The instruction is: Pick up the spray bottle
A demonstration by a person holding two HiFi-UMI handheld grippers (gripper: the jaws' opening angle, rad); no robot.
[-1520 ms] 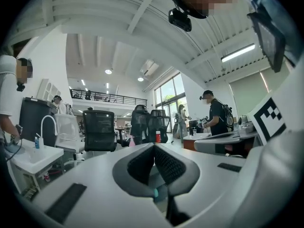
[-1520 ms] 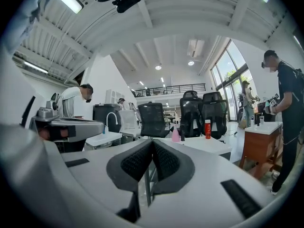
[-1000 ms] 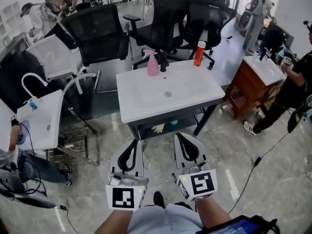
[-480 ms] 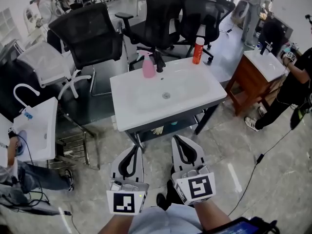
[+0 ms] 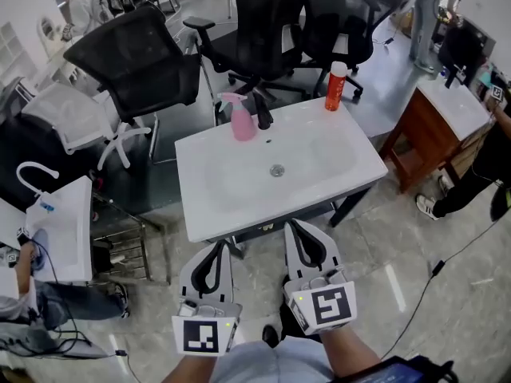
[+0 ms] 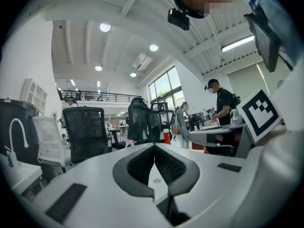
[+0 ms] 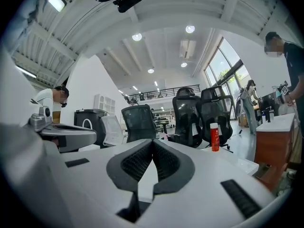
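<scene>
I was at the approach step. The pink plastic spray bottle [image 5: 242, 120] stood at the back edge of the white washbasin table [image 5: 339, 162], upper centre of the frame, well apart from both tools. My left gripper [image 5: 217, 246] and right gripper [image 5: 299, 227] were clenched empty, so I judged one must open and reach across.

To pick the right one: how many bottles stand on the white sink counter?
2: a pink spray bottle beside the black faucet, and a red bottle at the far right corner. None seems hidden.
</scene>
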